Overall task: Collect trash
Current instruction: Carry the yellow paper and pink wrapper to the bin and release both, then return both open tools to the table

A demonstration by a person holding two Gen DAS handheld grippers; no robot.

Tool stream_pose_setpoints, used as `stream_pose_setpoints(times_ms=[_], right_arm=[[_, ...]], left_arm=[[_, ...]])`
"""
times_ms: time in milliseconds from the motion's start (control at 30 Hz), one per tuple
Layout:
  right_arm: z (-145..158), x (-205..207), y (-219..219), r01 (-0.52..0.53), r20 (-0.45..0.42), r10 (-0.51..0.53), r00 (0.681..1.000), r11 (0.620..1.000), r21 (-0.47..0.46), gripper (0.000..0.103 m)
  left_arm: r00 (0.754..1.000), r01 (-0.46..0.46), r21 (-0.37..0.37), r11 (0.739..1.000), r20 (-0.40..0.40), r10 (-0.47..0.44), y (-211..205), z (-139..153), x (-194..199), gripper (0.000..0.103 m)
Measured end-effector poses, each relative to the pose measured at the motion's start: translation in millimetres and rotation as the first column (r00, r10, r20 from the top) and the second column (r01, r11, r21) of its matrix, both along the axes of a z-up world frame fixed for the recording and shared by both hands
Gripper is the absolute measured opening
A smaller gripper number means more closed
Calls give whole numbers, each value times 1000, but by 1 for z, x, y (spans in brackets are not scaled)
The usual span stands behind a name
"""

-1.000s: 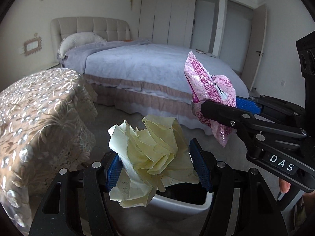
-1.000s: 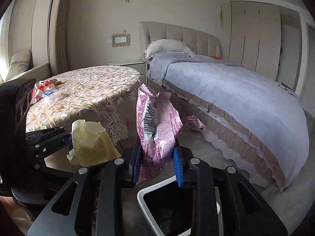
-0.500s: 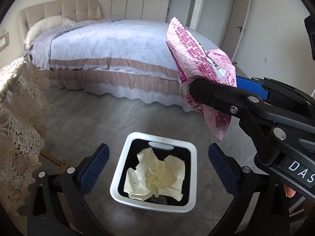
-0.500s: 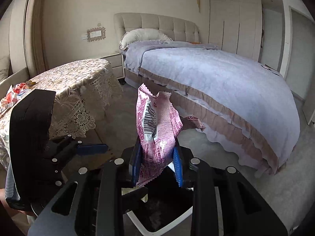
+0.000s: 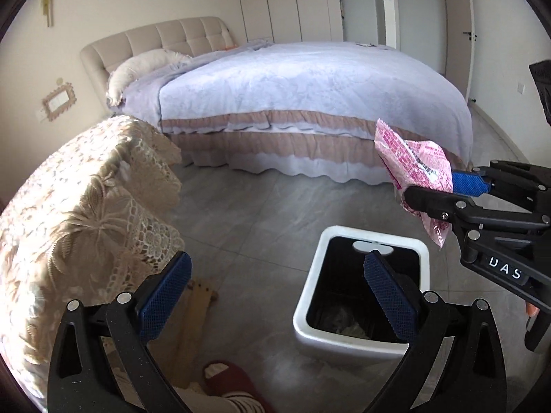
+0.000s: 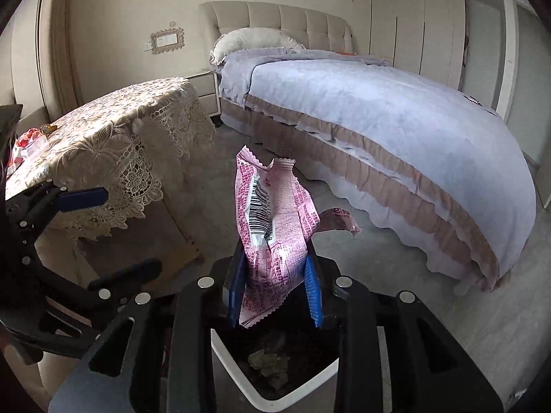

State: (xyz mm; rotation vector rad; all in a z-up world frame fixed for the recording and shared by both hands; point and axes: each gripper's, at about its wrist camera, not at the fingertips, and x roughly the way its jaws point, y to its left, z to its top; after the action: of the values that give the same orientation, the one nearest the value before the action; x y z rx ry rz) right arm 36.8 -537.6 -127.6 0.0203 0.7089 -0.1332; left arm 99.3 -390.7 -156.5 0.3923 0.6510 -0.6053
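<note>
A white bin (image 5: 311, 296) with a black inside stands on the grey floor; crumpled yellow paper (image 5: 347, 323) lies deep in it. My left gripper (image 5: 275, 296) is open and empty, above the bin's left side. My right gripper (image 6: 275, 285) is shut on a pink printed wrapper (image 6: 275, 227) and holds it upright over the bin (image 6: 275, 402). The wrapper (image 5: 415, 168) and right gripper also show at the right of the left wrist view. Another pink wrapper (image 6: 339, 218) lies on the floor by the bed.
A table with a lace cloth (image 5: 79, 213) stands at the left, with red-and-white packets (image 6: 26, 144) on top. A large bed (image 5: 310, 103) fills the back. A person's slippered foot (image 5: 224, 375) is near the bin.
My left gripper opened and the crumpled yellow paper fell into the bin. Then the left gripper drew back and left. My right gripper still holds the pink wrapper over the bin.
</note>
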Motion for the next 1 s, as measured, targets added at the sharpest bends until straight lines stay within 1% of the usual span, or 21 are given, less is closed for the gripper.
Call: stream_pose_setpoints(times_ms=[133,200,233,267,333,433,500,633,767,933,1000], right_arm=[[-8,0,5,5,-9,-5,1000,999,-38,34],[-10,-2,5,23,8,-22,1000,998,-61,58],[-11,-4,4,36,19,-35,999,997,-72,96],[-11,-6,4,52,39,-48,998,995,-83,99],[-12,-4,2,54,30,-52,998,995,-87,99],[-9,0,-1,61,22,-60,998,997,-56,99],[-5,2,-1,65,36,-64,997,997,-30,99],[9,8,10,54,90,-55,994,998,15,99],[27,19,34,-3,158,-5,987,999,50,99],[51,34,73,-108,249,89,965,992,64,99],[58,40,90,-156,264,134,955,986,63,99]], left_arm=[[998,-34,-15,999,45,35,13,17,0,98],[997,-47,-27,999,57,49,17,23,0,98],[997,-53,-34,998,59,55,19,26,0,98],[997,-57,-42,997,58,59,22,28,0,98],[996,-67,-61,996,50,70,27,30,1,98],[996,-80,-103,991,19,82,35,33,6,98],[995,-93,-127,988,10,95,44,34,8,98],[990,-134,-154,979,20,138,63,40,10,98],[979,-191,-181,965,40,201,90,50,11,98],[954,-275,-204,939,63,293,130,61,13,98],[942,-308,-215,927,66,328,147,65,13,98]])
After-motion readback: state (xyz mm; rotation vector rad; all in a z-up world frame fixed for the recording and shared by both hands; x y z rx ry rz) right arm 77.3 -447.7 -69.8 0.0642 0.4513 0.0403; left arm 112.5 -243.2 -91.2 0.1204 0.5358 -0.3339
